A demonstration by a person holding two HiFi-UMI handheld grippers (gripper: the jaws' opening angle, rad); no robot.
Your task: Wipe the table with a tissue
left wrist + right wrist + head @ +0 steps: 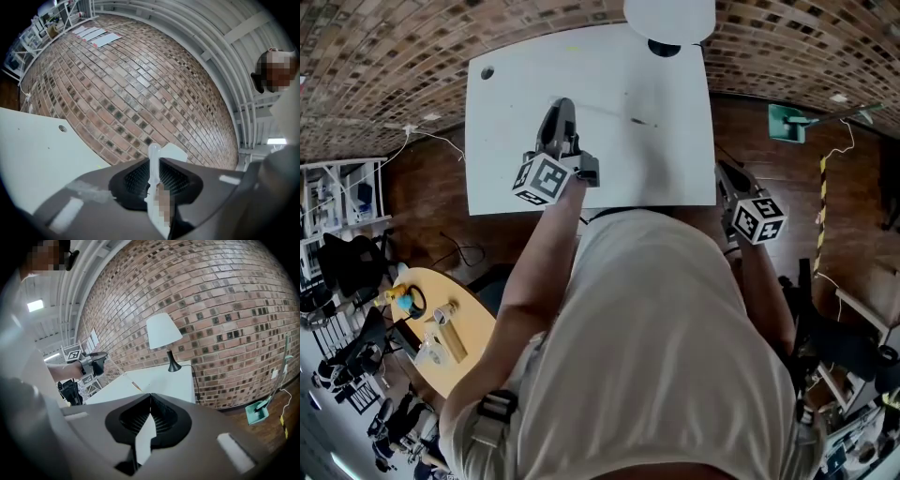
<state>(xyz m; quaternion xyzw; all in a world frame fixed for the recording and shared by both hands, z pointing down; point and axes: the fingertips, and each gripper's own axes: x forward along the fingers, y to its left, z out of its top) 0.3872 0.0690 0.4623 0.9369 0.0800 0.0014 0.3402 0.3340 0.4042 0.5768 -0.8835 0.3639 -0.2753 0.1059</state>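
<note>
The white table (506,159) fills the upper middle of the head view. My left gripper (562,105) hovers level over its left-centre part, above the surface. In the left gripper view the left gripper (155,161) is shut on a thin white tissue (169,153) that stands upright between the pads and pokes past the tips. My right gripper (723,172) is held at the table's right edge, off the top. Its jaws (150,397) meet at the tips with nothing between them. From there I see the left gripper (93,363) over the table (173,380).
A white-shaded lamp (164,331) with a black base (664,47) stands at the table's far edge. A small brown mark or stick (642,120) lies mid-table. A teal dustpan (786,122) rests on the floor at the right. A round wooden side table (464,342) stands lower left.
</note>
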